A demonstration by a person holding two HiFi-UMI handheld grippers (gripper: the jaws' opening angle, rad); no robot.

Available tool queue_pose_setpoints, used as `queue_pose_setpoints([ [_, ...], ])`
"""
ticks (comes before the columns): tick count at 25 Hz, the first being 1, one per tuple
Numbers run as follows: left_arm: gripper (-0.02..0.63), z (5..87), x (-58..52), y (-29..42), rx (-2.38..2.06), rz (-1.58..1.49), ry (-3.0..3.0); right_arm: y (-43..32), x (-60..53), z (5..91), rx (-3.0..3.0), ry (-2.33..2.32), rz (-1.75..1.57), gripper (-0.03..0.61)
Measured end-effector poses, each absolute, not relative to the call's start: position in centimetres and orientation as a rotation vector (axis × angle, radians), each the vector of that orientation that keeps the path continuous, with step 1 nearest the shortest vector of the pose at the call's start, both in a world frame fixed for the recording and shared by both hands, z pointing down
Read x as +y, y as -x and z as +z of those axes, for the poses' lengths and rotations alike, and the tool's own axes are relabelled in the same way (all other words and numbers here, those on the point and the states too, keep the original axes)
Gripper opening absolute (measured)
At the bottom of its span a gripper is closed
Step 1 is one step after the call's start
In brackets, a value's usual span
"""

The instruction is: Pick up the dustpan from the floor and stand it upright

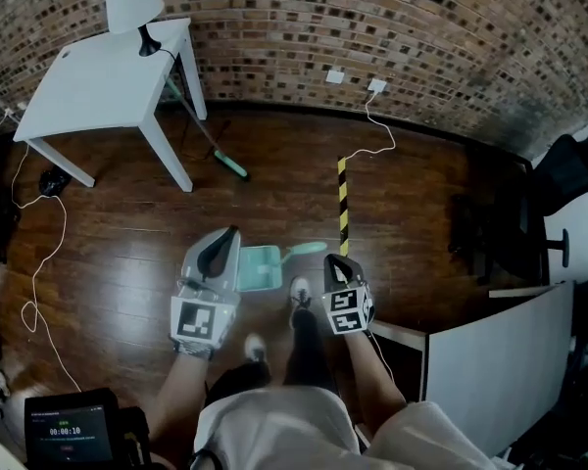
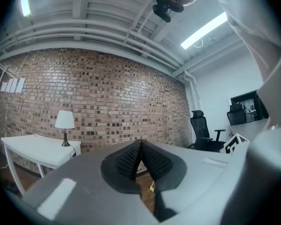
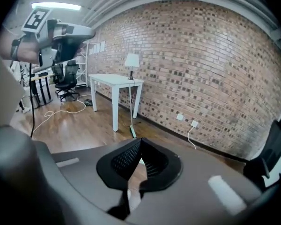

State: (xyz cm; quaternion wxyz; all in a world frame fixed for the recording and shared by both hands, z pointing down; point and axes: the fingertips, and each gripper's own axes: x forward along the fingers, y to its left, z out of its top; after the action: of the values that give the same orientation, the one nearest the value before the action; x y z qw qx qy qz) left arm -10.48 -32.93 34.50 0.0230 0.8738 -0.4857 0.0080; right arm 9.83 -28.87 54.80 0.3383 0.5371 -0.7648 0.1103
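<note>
The mint-green dustpan (image 1: 261, 268) lies on the wooden floor just ahead of the person's shoes, with its handle (image 1: 308, 250) pointing right. My left gripper (image 1: 227, 235) hangs above its left edge, and in the left gripper view the pads (image 2: 140, 143) meet at the tip with nothing between them. My right gripper (image 1: 333, 260) is off the handle's right end. In its own view the jaws (image 3: 140, 140) are shut and empty, aimed down at the floor. Neither gripper holds the dustpan.
A green broom (image 1: 229, 164) leans by the white table (image 1: 98, 86), which carries a lamp (image 1: 133, 4). A yellow-black strip (image 1: 342, 204) marks the floor, and cables (image 1: 39, 262) trail at the left. A white desk (image 1: 500, 351) and a black chair (image 1: 566, 174) stand at the right.
</note>
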Motion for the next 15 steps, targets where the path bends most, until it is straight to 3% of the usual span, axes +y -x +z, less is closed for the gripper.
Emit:
queue_pose_setpoints([
  [15, 0.002, 26.0, -23.9, 10.1, -1.464, -0.083, -2.811, -11.8, -21.0, 32.5, -2.314, -1.744, 0.136, 0.012],
])
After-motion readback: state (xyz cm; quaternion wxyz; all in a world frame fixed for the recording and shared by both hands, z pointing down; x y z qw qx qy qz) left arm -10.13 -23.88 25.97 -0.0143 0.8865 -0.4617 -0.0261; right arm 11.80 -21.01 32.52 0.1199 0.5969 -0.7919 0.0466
